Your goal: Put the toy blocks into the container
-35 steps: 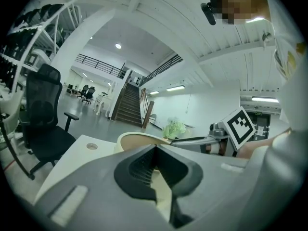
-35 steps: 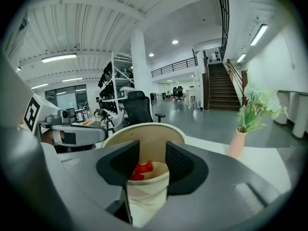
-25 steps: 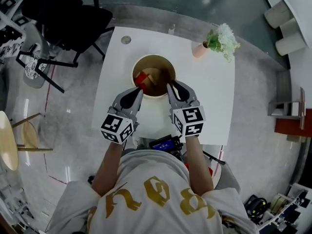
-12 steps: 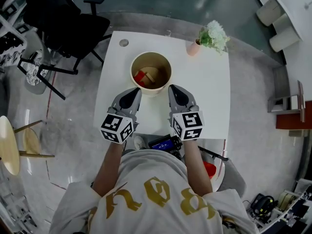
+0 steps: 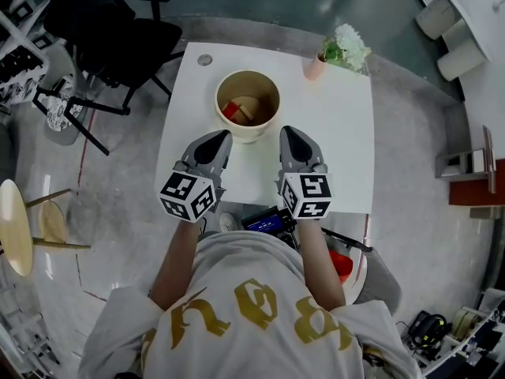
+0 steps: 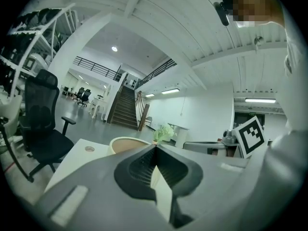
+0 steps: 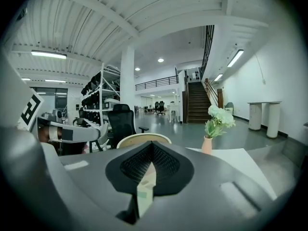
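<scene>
A round tan container (image 5: 220,101) stands on the white table (image 5: 339,133), with a red block (image 5: 230,110) and a pale wooden block (image 5: 250,109) inside it. My left gripper (image 5: 223,136) hovers just short of the container's near wall, shut and holding nothing. The right gripper (image 5: 287,131) hangs level with it to the right, also shut and holding nothing. In the left gripper view the container's rim (image 6: 126,142) shows just past the closed left gripper (image 6: 155,147). The right gripper view shows that rim (image 7: 143,137) beyond the closed right gripper (image 7: 152,144).
A pink vase of pale flowers (image 5: 318,65) stands at the table's far right corner, also the vase (image 7: 208,145) in the right gripper view. A black office chair (image 5: 102,22) stands off the table's far left. A small round cap (image 5: 205,59) sits in the tabletop's far left corner.
Both grippers have drawn back from the container's rim toward the person and now sit short of it. The blocks stay in the container.
</scene>
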Demonstrator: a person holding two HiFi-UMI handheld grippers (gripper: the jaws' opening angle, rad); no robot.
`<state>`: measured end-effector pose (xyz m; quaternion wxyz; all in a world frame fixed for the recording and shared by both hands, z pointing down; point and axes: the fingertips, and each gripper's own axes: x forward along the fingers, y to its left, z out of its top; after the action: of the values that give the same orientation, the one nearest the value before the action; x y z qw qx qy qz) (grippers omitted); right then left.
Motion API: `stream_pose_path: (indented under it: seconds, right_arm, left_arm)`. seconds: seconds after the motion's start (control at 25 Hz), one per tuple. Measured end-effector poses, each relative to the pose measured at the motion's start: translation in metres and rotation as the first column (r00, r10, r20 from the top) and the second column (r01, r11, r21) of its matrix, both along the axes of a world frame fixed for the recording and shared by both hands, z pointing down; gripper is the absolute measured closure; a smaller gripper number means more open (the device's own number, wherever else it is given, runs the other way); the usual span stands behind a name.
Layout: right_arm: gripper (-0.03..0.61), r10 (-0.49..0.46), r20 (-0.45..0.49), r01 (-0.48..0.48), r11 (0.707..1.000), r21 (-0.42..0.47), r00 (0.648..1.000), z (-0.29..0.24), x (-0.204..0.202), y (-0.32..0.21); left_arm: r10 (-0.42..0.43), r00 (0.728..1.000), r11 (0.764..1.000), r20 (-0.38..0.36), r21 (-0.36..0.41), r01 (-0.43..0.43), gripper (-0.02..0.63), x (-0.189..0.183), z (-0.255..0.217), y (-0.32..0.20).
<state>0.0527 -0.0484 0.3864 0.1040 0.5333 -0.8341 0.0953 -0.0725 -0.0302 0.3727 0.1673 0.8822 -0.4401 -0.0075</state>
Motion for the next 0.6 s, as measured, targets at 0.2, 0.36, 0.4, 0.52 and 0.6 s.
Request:
stream_pose_path:
  seconds: [0.2, 0.36, 0.4, 0.52, 0.6]
  right_arm:
    - [0.563, 0.006, -0.021, -0.006, 1.0, 0.006, 1.0, -0.0007, 0.0053, 0.0036]
    - [0.563, 0.005, -0.029, -0.005, 1.0, 0.007, 1.0, -0.0023, 0.0061, 0.003]
    - [0.563, 0.006, -0.024, -0.005, 1.0, 0.007, 1.0, -0.0026, 0.0061, 0.0027]
    - [0.563, 0.002, -0.021, -0.002, 1.0, 0.006, 1.0, -0.002, 0.0053, 0.002]
    - [0.563, 0.0, -0.022, 0.0, 1.0, 0.007, 1.0, -0.0019, 0.0047, 0.0017]
  left_arm:
    - [-0.007, 1.0, 1.0, -0.008, 0.003, 0.007, 0.612, 0.0001, -0.0016, 0.0017]
    - [-0.004, 1.0, 1.0, -0.011, 0.003, 0.004, 0.612, 0.001, -0.0036, 0.0017]
    - [-0.003, 1.0, 1.0, -0.011, 0.002, 0.003, 0.612, 0.001, -0.0039, 0.0015]
    - [-0.013, 1.0, 1.0, -0.016, 0.004, 0.013, 0.612, -0.001, -0.004, 0.0009]
    - [-0.02, 1.0, 1.0, -0.019, 0.004, 0.021, 0.612, -0.0027, -0.0036, 0.0009]
